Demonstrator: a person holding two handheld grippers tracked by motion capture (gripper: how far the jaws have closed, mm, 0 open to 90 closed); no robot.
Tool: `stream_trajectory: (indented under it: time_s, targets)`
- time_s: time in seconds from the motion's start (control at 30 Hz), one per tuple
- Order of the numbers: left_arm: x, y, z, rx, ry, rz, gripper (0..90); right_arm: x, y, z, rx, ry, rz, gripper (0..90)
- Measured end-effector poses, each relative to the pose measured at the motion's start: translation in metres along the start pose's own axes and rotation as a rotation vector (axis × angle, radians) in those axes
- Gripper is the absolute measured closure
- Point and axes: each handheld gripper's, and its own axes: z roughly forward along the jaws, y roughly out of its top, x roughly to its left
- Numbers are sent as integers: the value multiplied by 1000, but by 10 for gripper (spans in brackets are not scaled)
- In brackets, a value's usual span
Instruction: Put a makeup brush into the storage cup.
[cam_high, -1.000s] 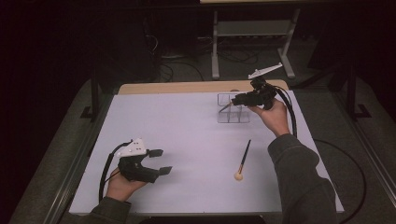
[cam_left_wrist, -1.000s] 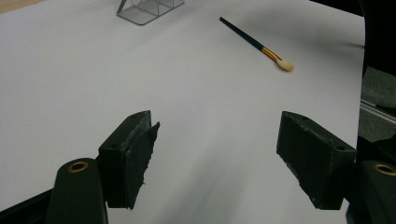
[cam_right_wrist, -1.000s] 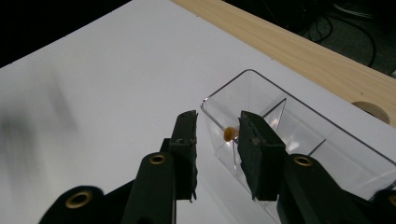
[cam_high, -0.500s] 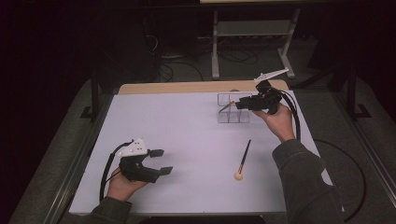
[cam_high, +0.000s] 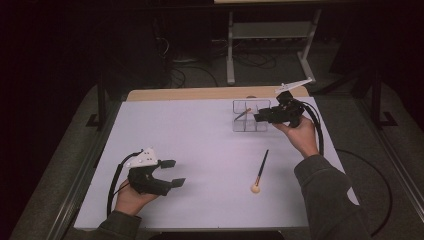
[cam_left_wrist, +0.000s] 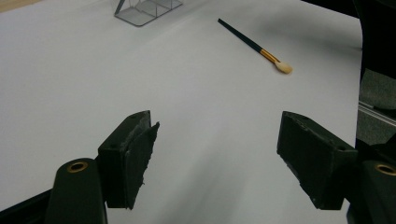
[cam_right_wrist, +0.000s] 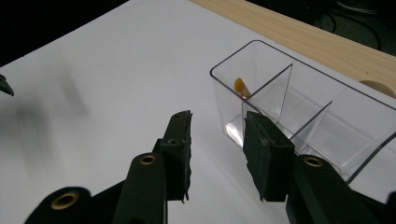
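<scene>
A clear plastic organizer (cam_high: 250, 122) with several compartments stands at the table's far right. One brush (cam_high: 242, 114) leans inside its left compartment, its tan tip (cam_right_wrist: 240, 87) resting against the wall. A second brush (cam_high: 261, 169), with a dark handle and pale tip, lies flat on the white surface nearer to me, also seen as the brush (cam_left_wrist: 254, 44). My right gripper (cam_high: 260, 118) hovers just right of the organizer (cam_right_wrist: 327, 107). Its jaws have just been opening, and this gripper (cam_right_wrist: 217, 135) is open with nothing between them. My left gripper (cam_high: 172, 172) rests low at the near left, open wide and holding nothing (cam_left_wrist: 217, 140).
The white mat (cam_high: 200, 150) covers the table, with a wooden strip (cam_high: 200, 94) along the far edge. A round tan disc (cam_high: 250, 98) sits behind the organizer. Dark floor, cables and a metal stand (cam_high: 270, 35) lie beyond the table.
My right gripper has drawn back slightly from the organizer, toward me and to the right, and its jaws stand a little wider. The left gripper and the loose brush have not moved.
</scene>
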Motion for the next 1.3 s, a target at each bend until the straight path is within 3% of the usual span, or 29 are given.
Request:
stream_trajectory:
  time_s: [0.53,1.3]
  targets:
    - [-1,0,1,-3,0,-7,262,6,-8,-8,-3,6,-17,563]
    - [-2,3,5,4,-2,0,261,9,-31,-13,1,14,1,495]
